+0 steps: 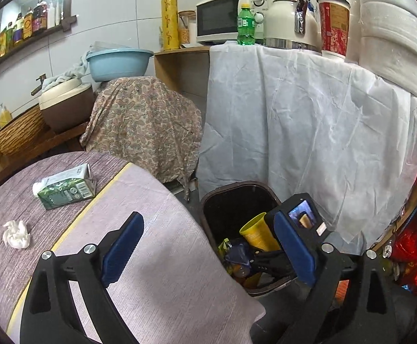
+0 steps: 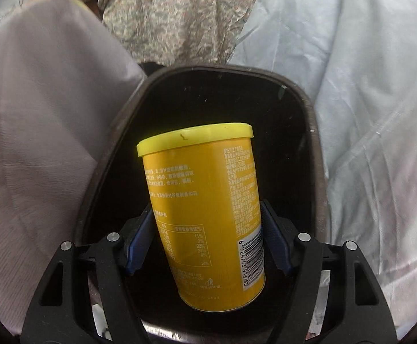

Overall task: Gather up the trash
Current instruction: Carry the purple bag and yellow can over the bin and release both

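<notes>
My right gripper (image 2: 207, 240) is shut on a yellow canister (image 2: 202, 215) with a yellow lid, its blue pads (image 2: 138, 243) pressing both sides. It holds the canister tilted over the mouth of a dark trash bin (image 2: 222, 70). In the left wrist view the same canister (image 1: 258, 233) sits inside the bin (image 1: 237, 185), above several wrappers, with the right gripper's camera screen (image 1: 303, 218) beside it. My left gripper (image 1: 208, 218) is open with nothing between its fingers (image 1: 122, 246), beside the bin at the table edge. A green carton (image 1: 65, 186) and a crumpled tissue (image 1: 16, 233) lie on the table.
The round table (image 1: 156, 258) with a lilac cloth borders the bin on the left. A white sheet (image 1: 308, 129) drapes a counter holding a microwave (image 1: 219, 18), kettle and green bottle. A paisley-covered object (image 1: 145, 126) stands behind. Red bags (image 1: 414, 252) lie at the right.
</notes>
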The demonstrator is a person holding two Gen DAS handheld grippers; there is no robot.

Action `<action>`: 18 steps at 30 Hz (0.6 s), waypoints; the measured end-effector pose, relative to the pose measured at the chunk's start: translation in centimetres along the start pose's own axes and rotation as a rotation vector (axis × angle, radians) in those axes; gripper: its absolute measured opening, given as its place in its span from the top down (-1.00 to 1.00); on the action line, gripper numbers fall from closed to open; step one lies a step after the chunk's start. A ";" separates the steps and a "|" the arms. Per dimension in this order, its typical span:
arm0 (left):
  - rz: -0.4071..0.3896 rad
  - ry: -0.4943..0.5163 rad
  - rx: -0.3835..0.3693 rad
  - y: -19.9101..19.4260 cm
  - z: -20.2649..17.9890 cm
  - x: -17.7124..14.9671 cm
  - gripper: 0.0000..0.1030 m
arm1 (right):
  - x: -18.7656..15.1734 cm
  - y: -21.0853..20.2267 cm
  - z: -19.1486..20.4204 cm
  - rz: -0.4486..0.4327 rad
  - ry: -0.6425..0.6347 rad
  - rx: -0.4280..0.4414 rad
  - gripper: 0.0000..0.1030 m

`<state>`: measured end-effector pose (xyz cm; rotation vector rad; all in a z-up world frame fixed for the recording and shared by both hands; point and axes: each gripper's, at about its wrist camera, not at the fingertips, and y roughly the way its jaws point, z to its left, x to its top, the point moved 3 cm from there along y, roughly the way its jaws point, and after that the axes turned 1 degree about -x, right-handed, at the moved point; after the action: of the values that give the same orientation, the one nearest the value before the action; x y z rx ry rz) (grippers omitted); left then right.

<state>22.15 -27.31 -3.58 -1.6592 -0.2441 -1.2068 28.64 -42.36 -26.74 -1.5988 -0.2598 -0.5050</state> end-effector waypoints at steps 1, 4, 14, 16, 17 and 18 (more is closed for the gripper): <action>-0.004 -0.004 0.003 -0.3 0.3 -0.2 -0.78 | 0.1 0.5 0.3 0.010 -0.010 -0.009 -0.36; -0.006 -0.014 0.016 -0.9 1.2 -0.6 -0.78 | -0.1 1.6 1.0 0.041 -0.030 -0.030 -0.36; -0.011 -0.065 0.036 -2.3 3.7 -1.3 -0.80 | -0.3 0.4 2.6 0.017 -0.068 -0.109 -0.59; -0.014 -0.066 0.040 -2.7 4.0 -1.4 -0.81 | -0.2 -0.5 2.5 -0.006 -0.051 -0.107 -0.59; -0.016 -0.069 0.040 -2.9 4.2 -1.5 -0.81 | -0.3 -1.3 2.4 -0.021 -0.037 -0.098 -0.59; -0.020 -0.073 0.038 -3.3 4.4 -1.6 -0.82 | -0.5 -1.9 2.5 -0.031 -0.029 -0.093 -0.59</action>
<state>21.84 -21.63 -2.77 -1.6726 -0.3278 -1.1508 27.74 -39.67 -25.32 -1.6961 -0.2860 -0.5246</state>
